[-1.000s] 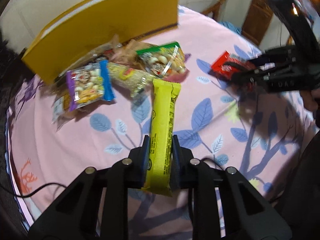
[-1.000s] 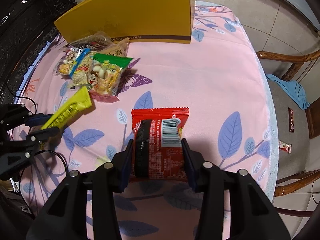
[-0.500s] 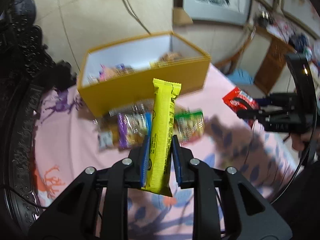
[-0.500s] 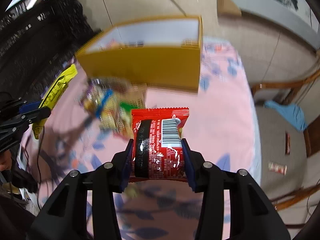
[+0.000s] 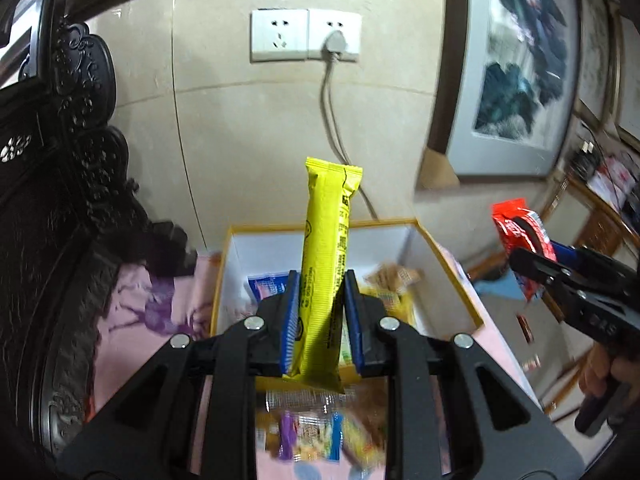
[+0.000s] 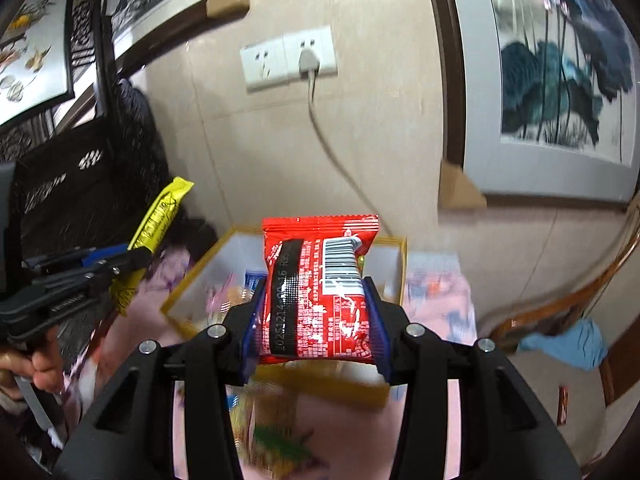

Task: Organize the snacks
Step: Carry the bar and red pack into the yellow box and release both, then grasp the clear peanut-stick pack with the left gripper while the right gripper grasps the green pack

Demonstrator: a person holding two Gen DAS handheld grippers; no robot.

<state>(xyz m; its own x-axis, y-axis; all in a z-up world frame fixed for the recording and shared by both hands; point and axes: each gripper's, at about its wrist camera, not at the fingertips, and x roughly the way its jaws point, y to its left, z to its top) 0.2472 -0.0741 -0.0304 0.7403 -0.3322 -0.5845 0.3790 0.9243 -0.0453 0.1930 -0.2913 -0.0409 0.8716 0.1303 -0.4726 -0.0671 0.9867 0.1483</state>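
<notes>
Yellow bar clamped upright in the left gripper; the right gripper grips a red packet (both above the open box).

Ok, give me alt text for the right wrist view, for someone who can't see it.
The right tool grips a red snack packet above an open yellow box with snacks inside. At left, the left tool holds a yellow snack bar; behind are a wall socket and framed paintings.
</notes>
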